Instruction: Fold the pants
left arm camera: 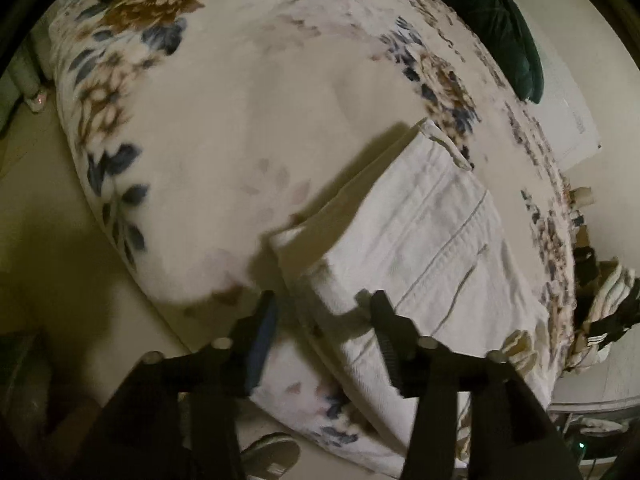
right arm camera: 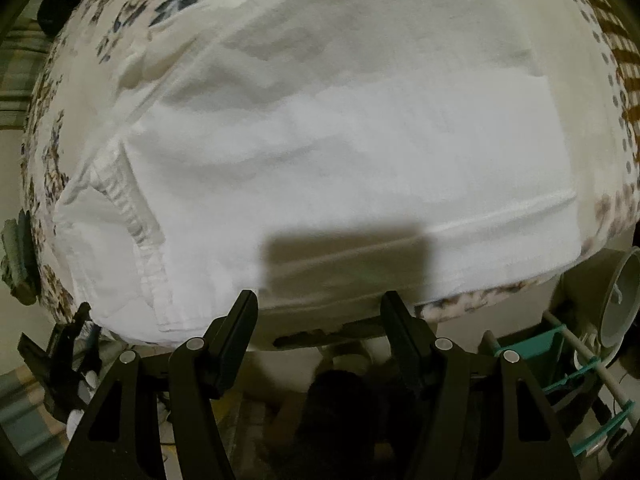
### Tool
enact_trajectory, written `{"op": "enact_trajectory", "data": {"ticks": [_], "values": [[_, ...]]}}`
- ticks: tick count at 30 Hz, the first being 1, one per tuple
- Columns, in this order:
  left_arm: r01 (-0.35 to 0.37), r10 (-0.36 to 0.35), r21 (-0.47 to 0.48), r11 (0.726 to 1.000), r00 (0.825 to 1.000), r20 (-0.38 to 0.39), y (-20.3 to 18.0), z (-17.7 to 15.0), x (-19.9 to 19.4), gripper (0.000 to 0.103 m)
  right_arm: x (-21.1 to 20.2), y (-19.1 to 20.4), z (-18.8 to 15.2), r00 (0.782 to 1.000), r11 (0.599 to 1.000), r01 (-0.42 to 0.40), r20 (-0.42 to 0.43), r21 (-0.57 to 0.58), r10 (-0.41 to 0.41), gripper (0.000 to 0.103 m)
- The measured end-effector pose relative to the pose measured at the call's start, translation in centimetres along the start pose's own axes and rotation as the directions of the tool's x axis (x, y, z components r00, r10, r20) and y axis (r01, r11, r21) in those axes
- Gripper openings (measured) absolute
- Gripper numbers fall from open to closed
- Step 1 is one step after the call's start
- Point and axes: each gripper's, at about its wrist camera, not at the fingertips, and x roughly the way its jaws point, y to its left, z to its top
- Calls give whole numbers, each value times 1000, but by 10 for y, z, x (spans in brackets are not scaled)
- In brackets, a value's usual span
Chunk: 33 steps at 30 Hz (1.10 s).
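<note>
White pants (left arm camera: 424, 236) lie folded in layers on a floral blanket (left arm camera: 208, 128). In the left wrist view they run from the middle toward the lower right. My left gripper (left arm camera: 324, 304) is open, its jaws apart over the pants' near corner, holding nothing. In the right wrist view the pants (right arm camera: 344, 152) fill the frame, with a pocket and seam at the left. My right gripper (right arm camera: 320, 304) is open and empty, hovering at the pants' near edge above the blanket's edge.
A dark green cushion (left arm camera: 496, 20) lies at the blanket's far right. A shoe (left arm camera: 272, 454) sits on the floor below. A clothes rack with teal clips (right arm camera: 568, 364) and a white bowl (right arm camera: 620, 300) stand at the right, beyond the bed edge.
</note>
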Motion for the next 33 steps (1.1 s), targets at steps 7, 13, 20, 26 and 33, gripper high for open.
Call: {"op": "enact_trajectory", "data": {"ticks": [7,13,20,26,33], "values": [[65,-63,-36,997,996,63,1,16,27,57,-6,-5,11,1000,1000,-18,9,16,18,66],[50,-57,47,998,983,175,-34,18,14,24,-6,-9,13,999,1000,-18,35,7,18,66],[0,-111,328,945,941,320,-130,-16,-76,18,-31,1,19,975,987,159,162,-36,-151,90],[38,-243,556,830,922,301,-219,-64,-122,13,-60,4,28,937,963,256,266,-83,-226,101],[161,-360,684,711,919,158,-301,-134,-116,12,-95,-40,28,937,977,209,294,-41,-188,101]]}}
